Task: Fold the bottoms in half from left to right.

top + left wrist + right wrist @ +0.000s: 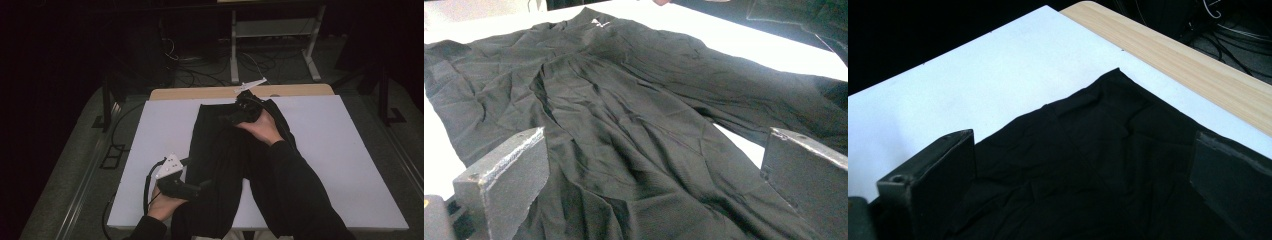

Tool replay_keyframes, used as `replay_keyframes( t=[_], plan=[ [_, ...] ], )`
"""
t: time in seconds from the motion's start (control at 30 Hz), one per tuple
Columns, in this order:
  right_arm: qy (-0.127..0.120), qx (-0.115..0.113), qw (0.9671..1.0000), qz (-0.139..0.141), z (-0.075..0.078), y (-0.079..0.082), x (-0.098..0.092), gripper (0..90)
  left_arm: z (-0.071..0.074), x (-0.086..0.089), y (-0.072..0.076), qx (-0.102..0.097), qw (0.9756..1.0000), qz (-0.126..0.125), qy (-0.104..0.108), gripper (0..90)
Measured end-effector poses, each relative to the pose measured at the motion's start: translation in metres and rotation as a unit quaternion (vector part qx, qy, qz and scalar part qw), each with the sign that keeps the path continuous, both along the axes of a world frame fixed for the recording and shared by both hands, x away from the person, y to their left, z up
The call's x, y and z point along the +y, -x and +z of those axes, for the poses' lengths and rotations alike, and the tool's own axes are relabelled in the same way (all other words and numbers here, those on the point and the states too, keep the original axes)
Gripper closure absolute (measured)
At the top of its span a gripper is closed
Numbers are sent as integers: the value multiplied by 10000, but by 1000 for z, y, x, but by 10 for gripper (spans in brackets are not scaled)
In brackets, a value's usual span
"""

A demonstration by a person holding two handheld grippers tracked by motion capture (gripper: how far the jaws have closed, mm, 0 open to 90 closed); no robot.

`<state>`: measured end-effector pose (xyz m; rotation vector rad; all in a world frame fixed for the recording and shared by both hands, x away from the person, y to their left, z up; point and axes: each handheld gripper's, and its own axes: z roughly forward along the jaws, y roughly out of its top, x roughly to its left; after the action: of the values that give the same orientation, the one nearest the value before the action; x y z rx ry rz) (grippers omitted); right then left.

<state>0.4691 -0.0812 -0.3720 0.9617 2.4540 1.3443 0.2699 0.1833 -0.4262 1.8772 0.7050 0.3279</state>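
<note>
A pair of black trousers (220,150) lies flat along the white table top (350,165), waistband at the far end, legs running to the near edge. My left gripper (202,185) hovers at the left leg near the front edge, jaws open over the wrinkled cloth (634,115), nothing held between them (654,150). My right gripper (229,117) is at the waistband on the far side. It stands open above a corner of the black fabric (1098,165), its two fingers (933,170) spread wide around the gap (1083,150).
A strip of bare wood (200,93) edges the table's far side, also seen as the wooden rim (1173,55). Behind it stands a metal table frame (272,30) with cables (210,70) on the floor. White surface lies free on both sides of the trousers.
</note>
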Motion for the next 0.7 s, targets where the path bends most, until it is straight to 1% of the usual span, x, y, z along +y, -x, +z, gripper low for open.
replay_keyframes(
  t=[0.3, 0.33, 0.53, 0.7],
  plan=[
    [-13, 24, 10000, 28, -4, -9, 13, 0, 1, 0, 0, -14, 10000, -14, -1, 0],
    [7, 45, 10000, 22, -6, -11, 17, 0, 1, 0, 0, -13, 10000, -13, 8, 0],
    [-13, 51, 10000, -37, -9, -16, 26, 0, 1, -1, 1, -17, 10000, -17, 38, 0],
    [22, 72, 10000, -46, -11, -21, 34, 0, 1, 0, 1, -4, 10000, -12, 52, 0]
  ],
)
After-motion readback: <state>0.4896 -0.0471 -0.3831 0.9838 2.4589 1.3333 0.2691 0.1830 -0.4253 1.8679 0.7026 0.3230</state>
